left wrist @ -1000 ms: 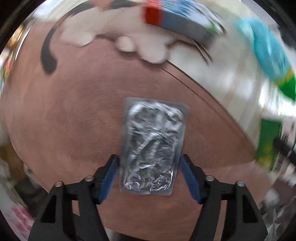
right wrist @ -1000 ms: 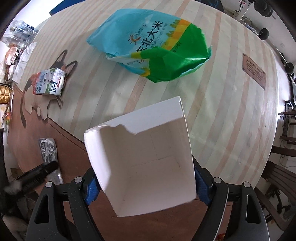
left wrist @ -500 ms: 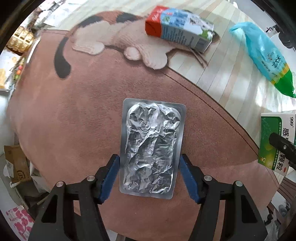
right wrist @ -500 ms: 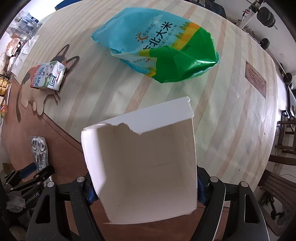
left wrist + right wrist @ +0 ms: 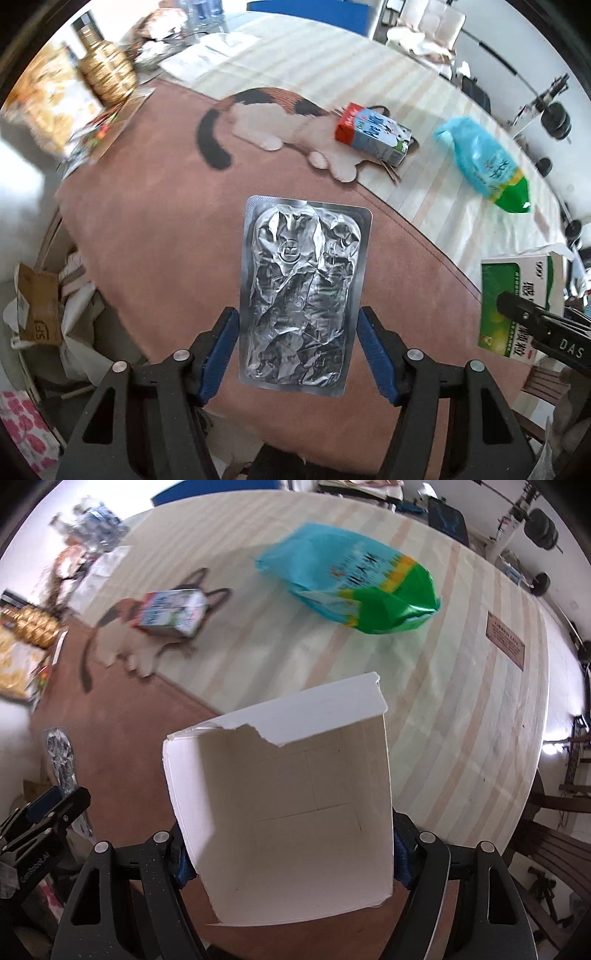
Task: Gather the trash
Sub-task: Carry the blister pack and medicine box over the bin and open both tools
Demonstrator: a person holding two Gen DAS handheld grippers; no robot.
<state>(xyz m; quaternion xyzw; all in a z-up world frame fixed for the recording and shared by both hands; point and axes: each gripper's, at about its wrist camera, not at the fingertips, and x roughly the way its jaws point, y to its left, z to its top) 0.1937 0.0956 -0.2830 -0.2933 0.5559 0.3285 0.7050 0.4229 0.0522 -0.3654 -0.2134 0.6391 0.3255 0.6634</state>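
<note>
Across the desk (image 5: 155,206) a brown mat with a cat picture meets a pale striped cloth (image 5: 461,709) along a curved seam, and wide bare cloth lies open toward the far rim. At the desk's near left edge the surface drops off to cartons and papers on the floor. A milk carton (image 5: 373,133) lies on the cat picture; a blue-and-green rice bag (image 5: 484,164) lies well apart on the stripes. Left tongs (image 5: 299,350) are clenched on a crumpled silver blister pack (image 5: 303,291), their blue pads pressing its long sides, having just closed further onto it; the pack hangs above the brown mat. Right tongs (image 5: 288,853) grip a torn white carton box (image 5: 280,805), open end facing away, its green printed side visible from the left wrist view
</note>
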